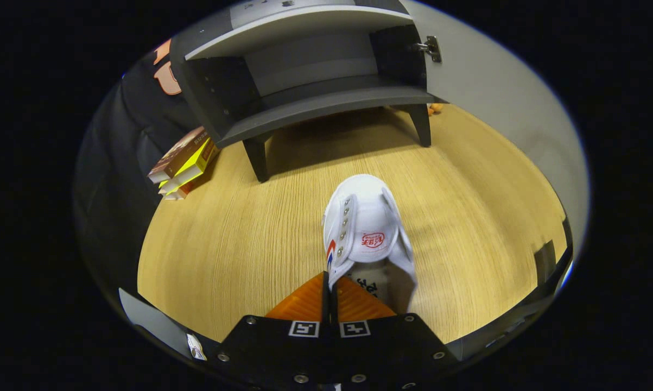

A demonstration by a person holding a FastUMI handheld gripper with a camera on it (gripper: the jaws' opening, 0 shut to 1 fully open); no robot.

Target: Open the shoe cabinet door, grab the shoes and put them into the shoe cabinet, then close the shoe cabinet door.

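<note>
- Where the pale wood-grain bench (239,239) spreads out under everything, a dark grey shoe cabinet (310,103) stands on short legs at its far side, well beyond the tool.
- Its door (500,108) is swung wide open to the right, hanging on a metal hinge (430,49), and the lower shelf inside lies bare and in shadow.
- Just left of the cabinet's front leg, a small stack of books (184,163) leans against the dark cloth wall.
- At the near side, the tool (329,293) reaches forward low over the bench, its fingers pressed together on the left rim of a white shoe's (367,228) opening, with only a thin slit between them.
- That shoe sits just ahead of the fingers, between them and the cabinet, its long axis running straight away from the tool.
- Its rounded toe points toward the cabinet; its tongue, with a red mark, faces up.
- Whether the sole rests on the bench or is lifted clear cannot be told.
</note>
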